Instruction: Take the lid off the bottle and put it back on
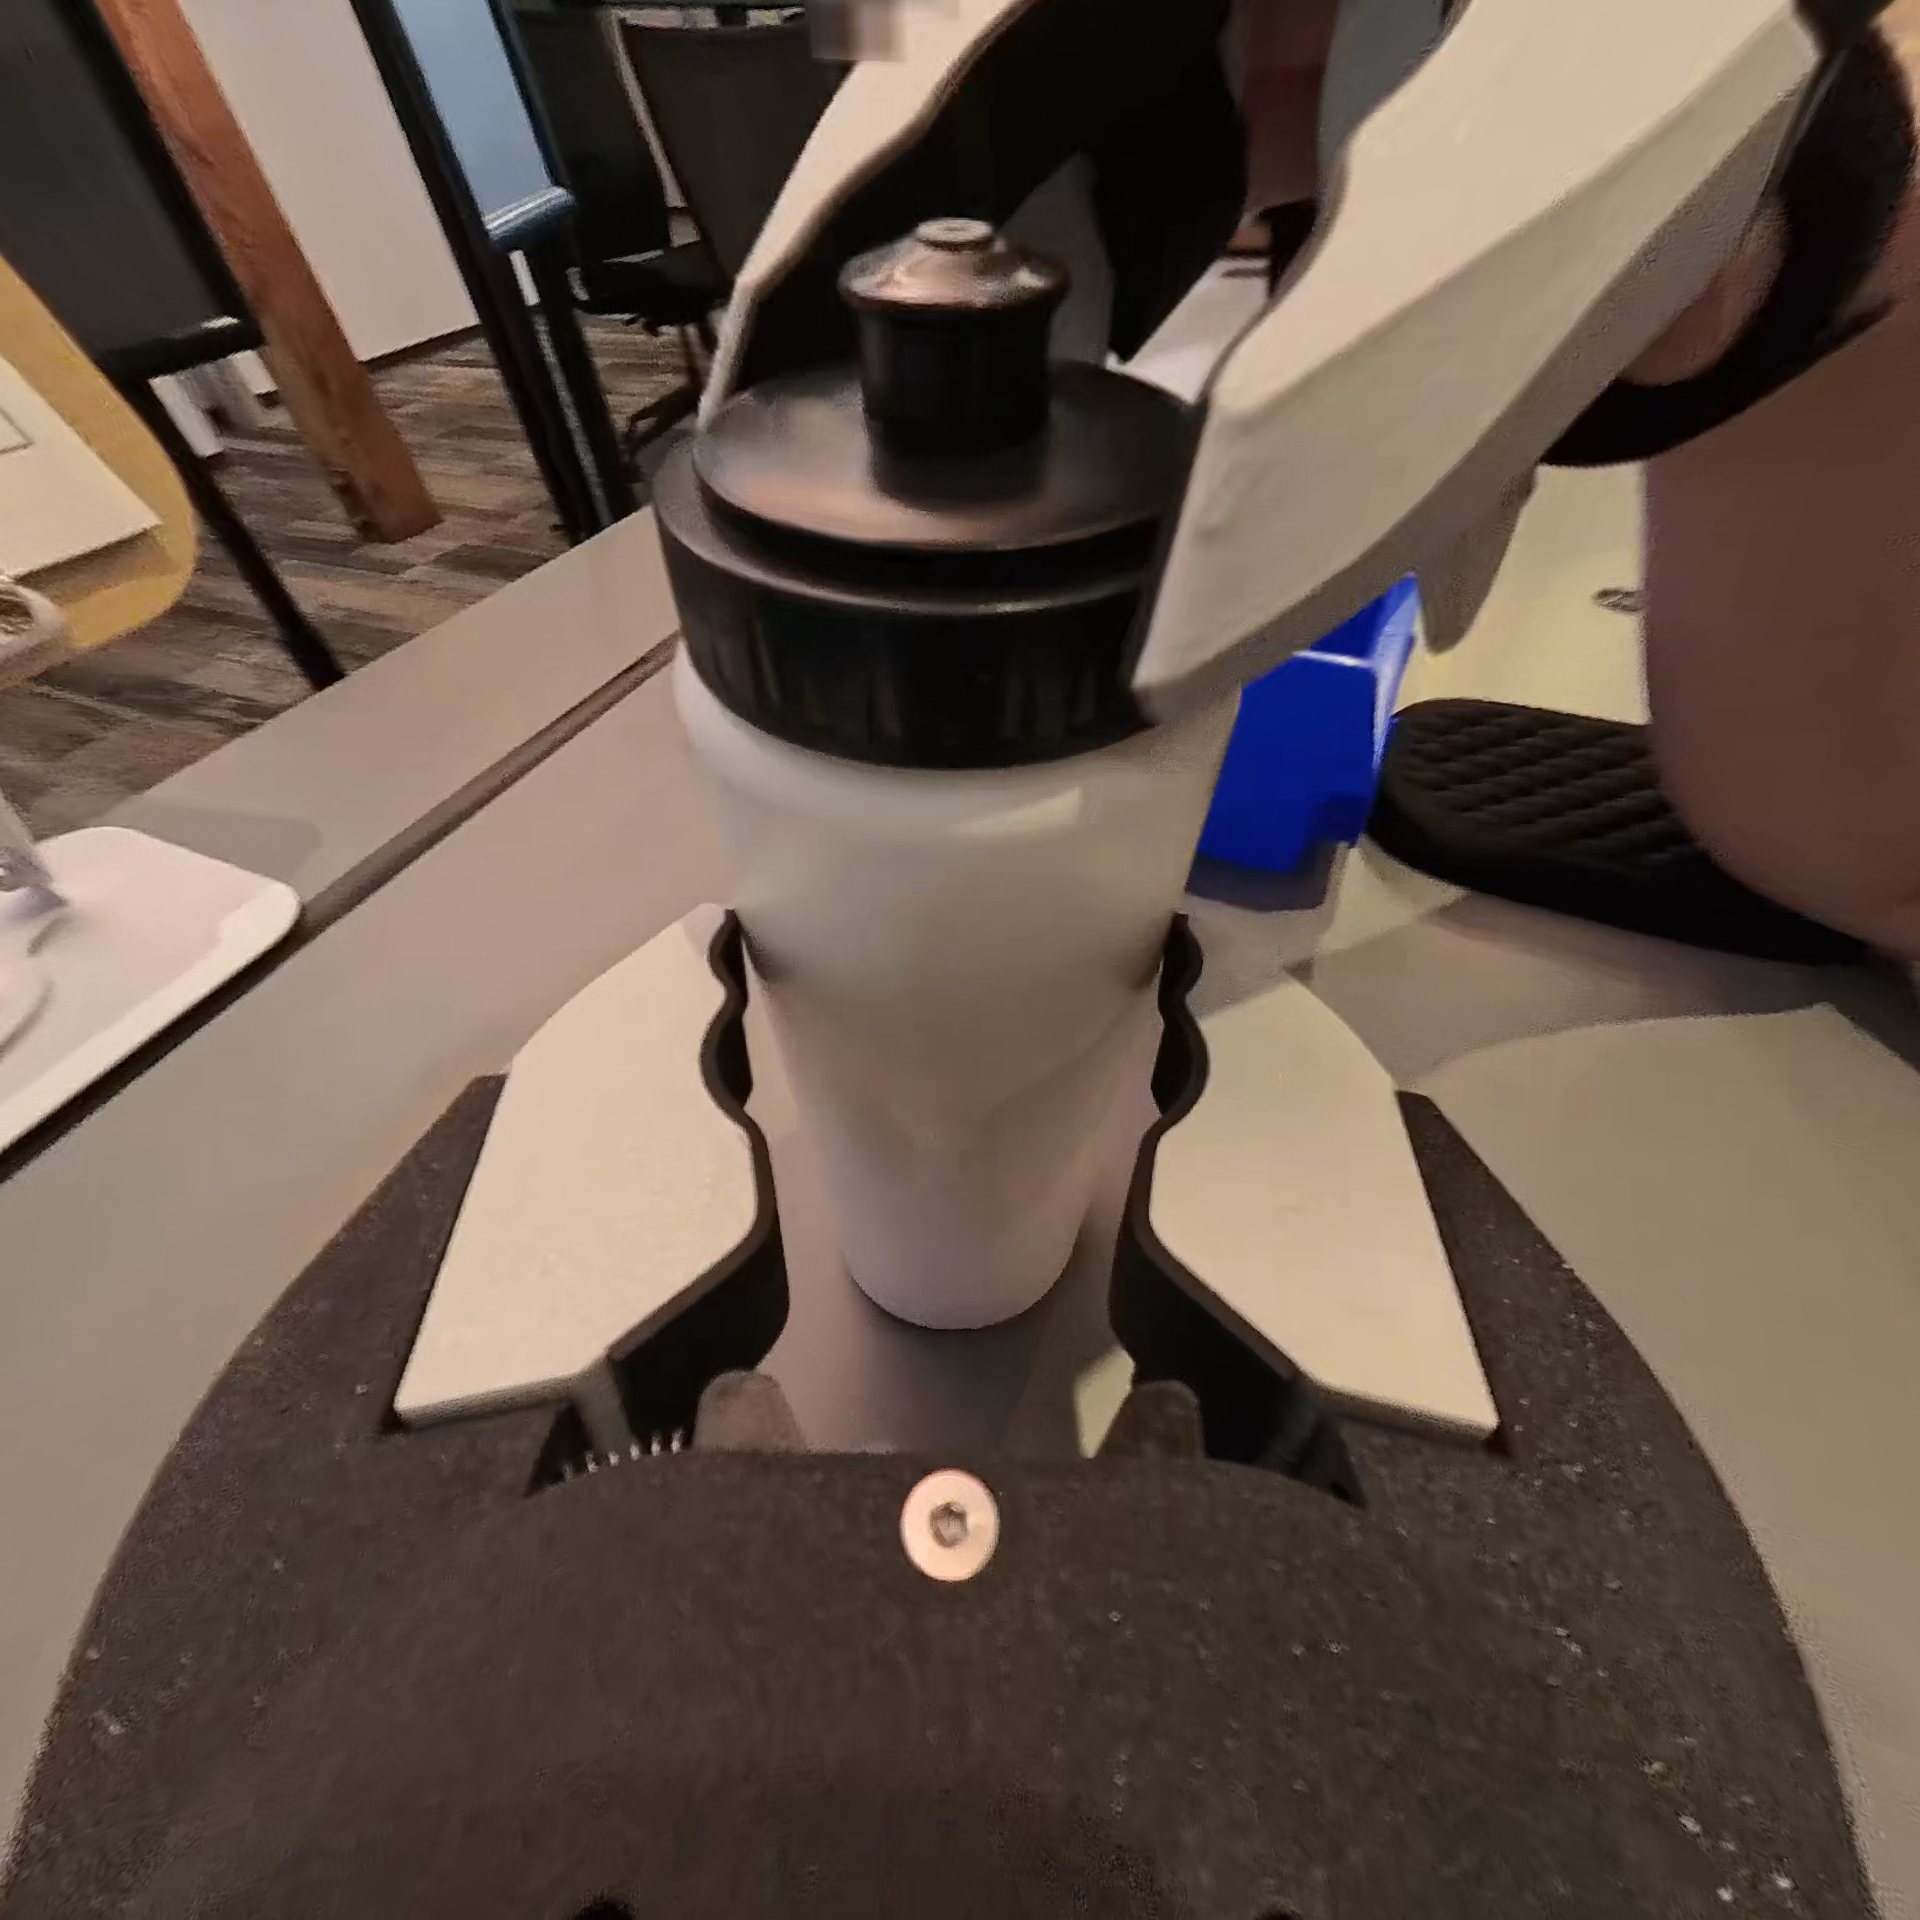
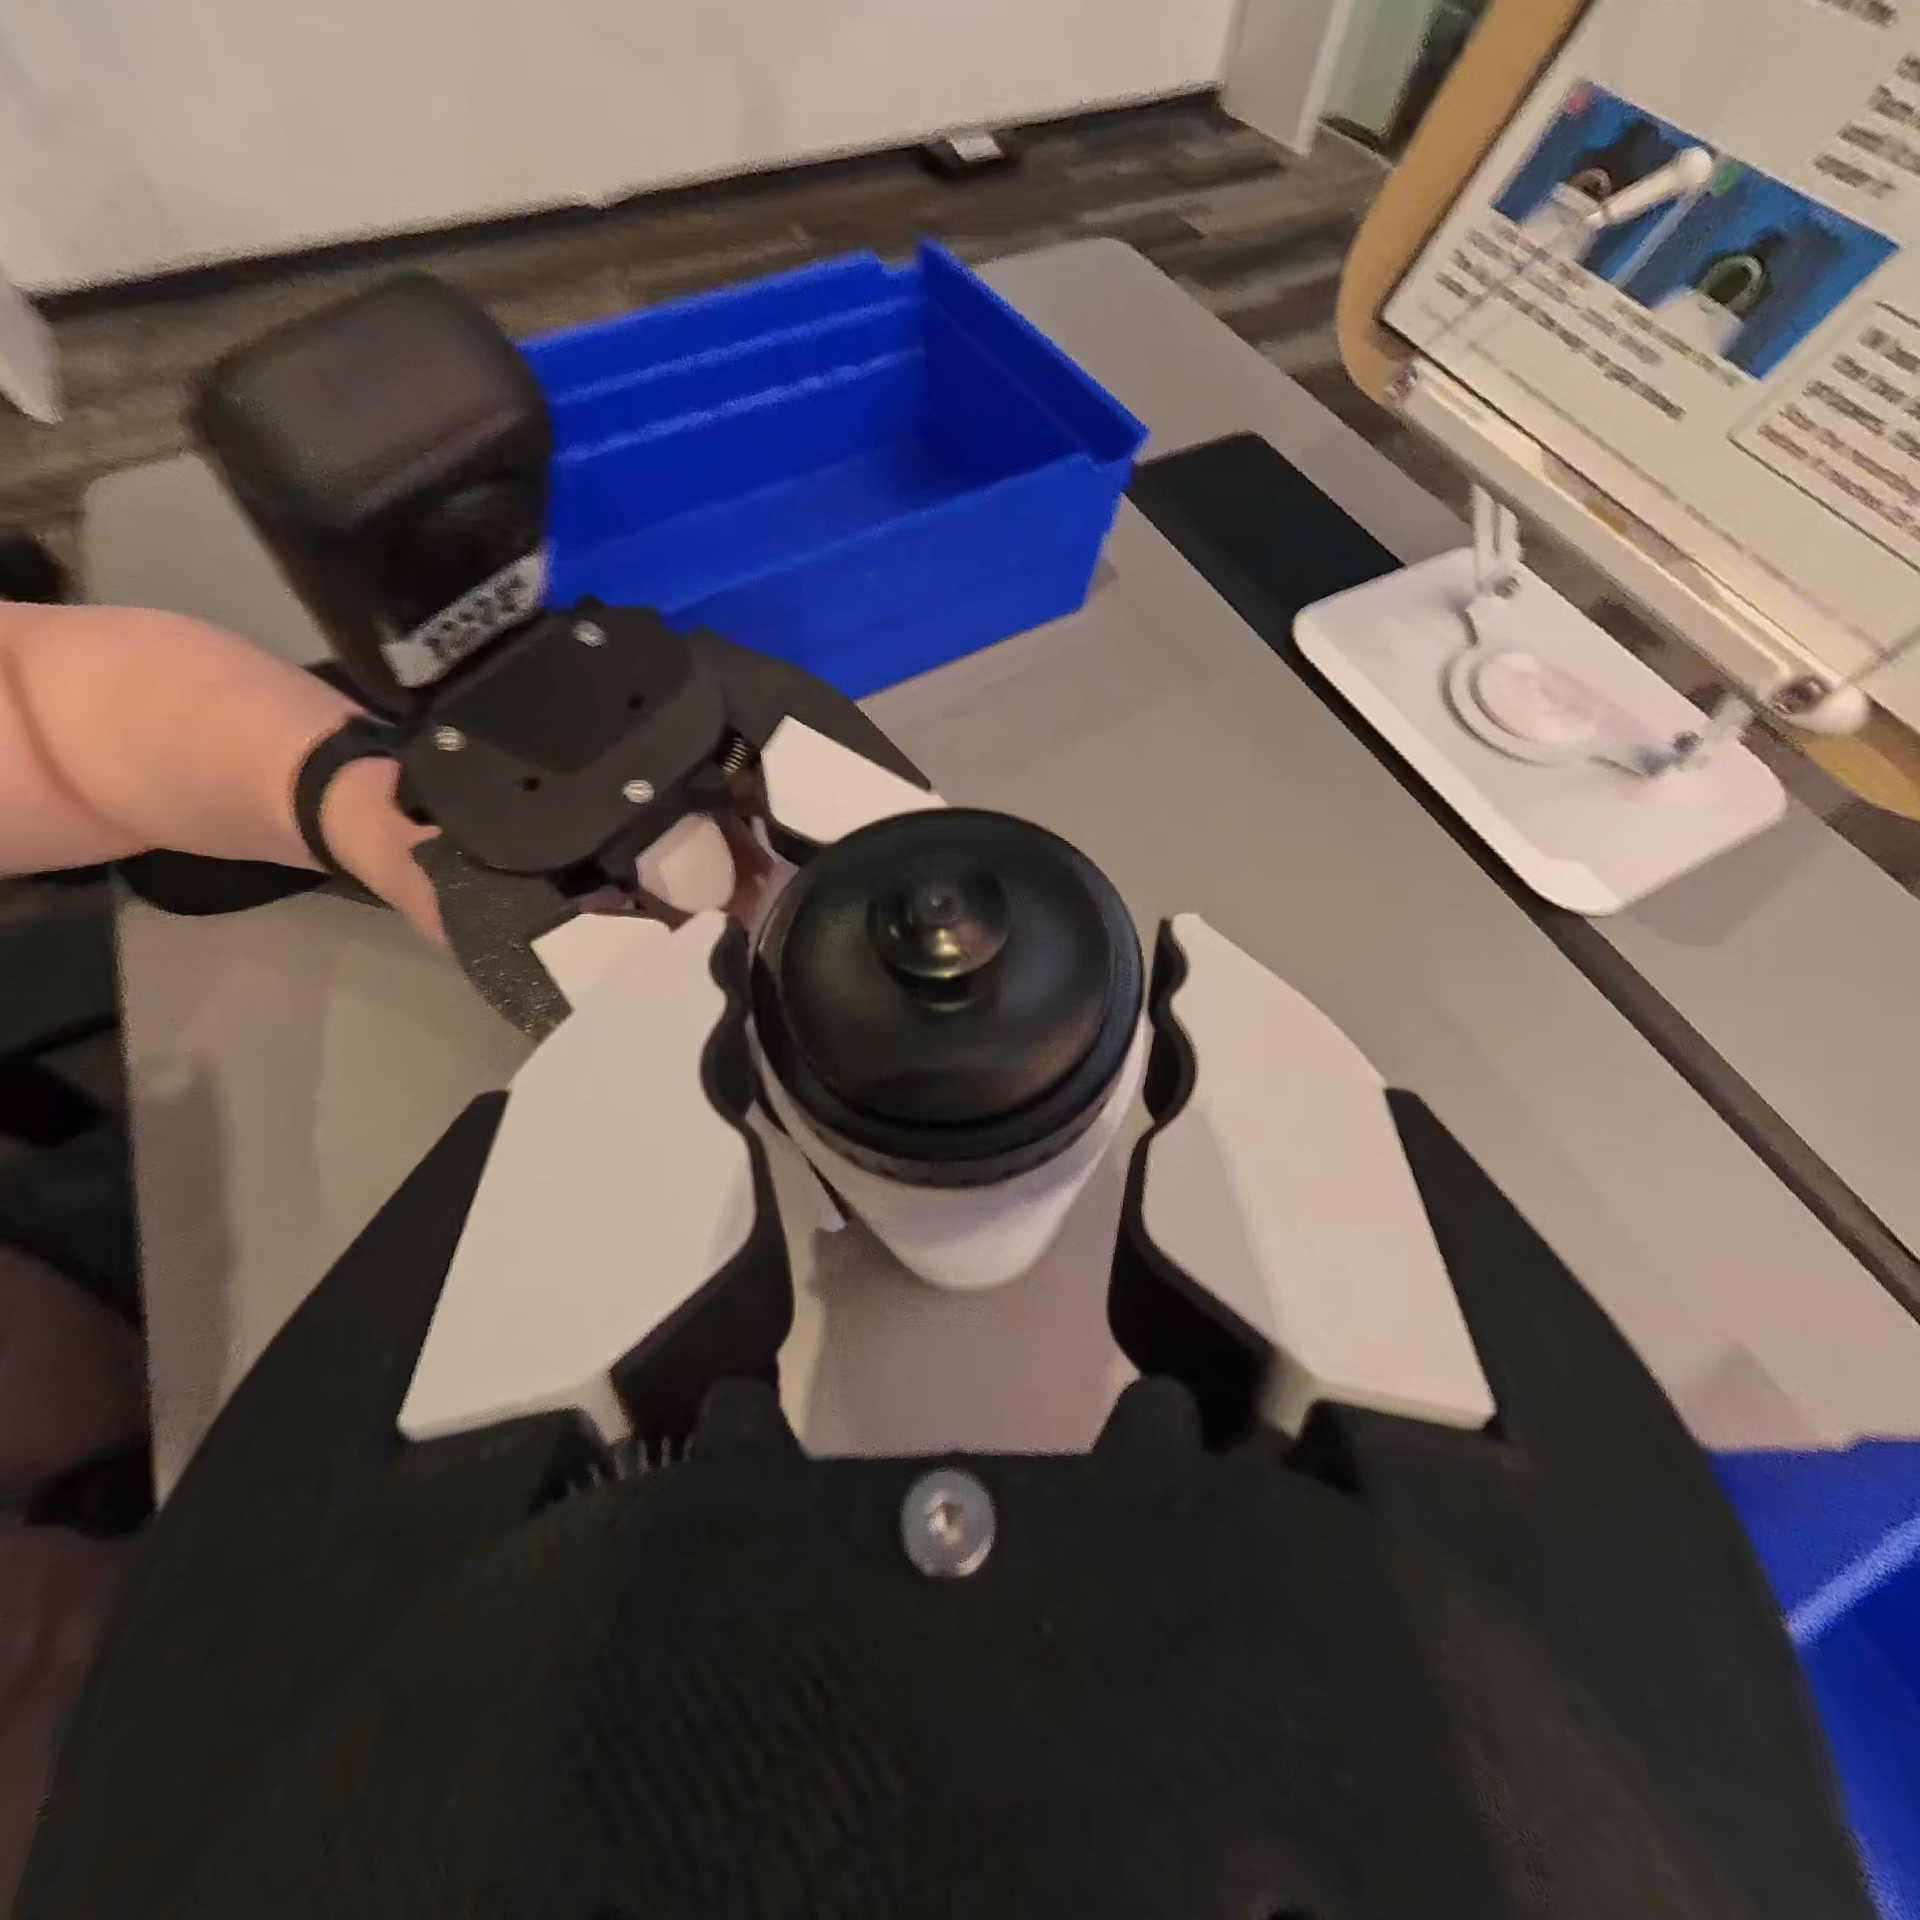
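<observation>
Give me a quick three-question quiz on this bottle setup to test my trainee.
1. True or false: the lid, flanked by the right claw, is off the bottle.
2. The left claw is clamped on: a) the lid, b) the bottle's white body, c) the table edge.
3. Fill in: the open bin on the table beyond the bottle is ___ in colour.

Key: 1 false, the lid sits on the bottle; 2 b; 3 blue.
</observation>
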A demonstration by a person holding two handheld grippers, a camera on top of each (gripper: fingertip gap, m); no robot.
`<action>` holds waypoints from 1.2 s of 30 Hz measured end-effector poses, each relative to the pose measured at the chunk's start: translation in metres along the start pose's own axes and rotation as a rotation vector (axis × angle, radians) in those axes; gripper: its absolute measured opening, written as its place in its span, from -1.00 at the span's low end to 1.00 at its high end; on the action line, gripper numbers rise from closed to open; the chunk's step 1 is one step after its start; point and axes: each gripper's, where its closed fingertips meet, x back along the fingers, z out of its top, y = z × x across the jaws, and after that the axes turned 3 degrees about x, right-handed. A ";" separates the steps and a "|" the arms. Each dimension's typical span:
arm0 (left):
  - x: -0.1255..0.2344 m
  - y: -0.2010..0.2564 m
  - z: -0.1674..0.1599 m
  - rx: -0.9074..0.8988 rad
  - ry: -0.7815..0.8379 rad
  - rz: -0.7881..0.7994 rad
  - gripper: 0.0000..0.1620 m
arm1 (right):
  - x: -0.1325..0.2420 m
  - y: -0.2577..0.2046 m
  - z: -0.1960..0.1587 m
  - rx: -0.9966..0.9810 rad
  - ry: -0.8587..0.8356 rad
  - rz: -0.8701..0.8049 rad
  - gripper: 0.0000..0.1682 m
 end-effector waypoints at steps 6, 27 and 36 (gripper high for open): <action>0.001 0.007 0.000 -0.063 -0.026 -0.015 -0.05 | 0.006 -0.008 -0.005 0.082 -0.061 0.006 -0.10; 0.005 0.061 -0.001 -0.021 -0.020 -0.395 -0.07 | 0.042 -0.047 0.012 0.305 0.247 0.444 -0.04; 0.002 0.022 -0.001 -0.009 -0.010 -0.204 -0.08 | 0.031 -0.006 0.001 0.154 0.088 0.221 -0.04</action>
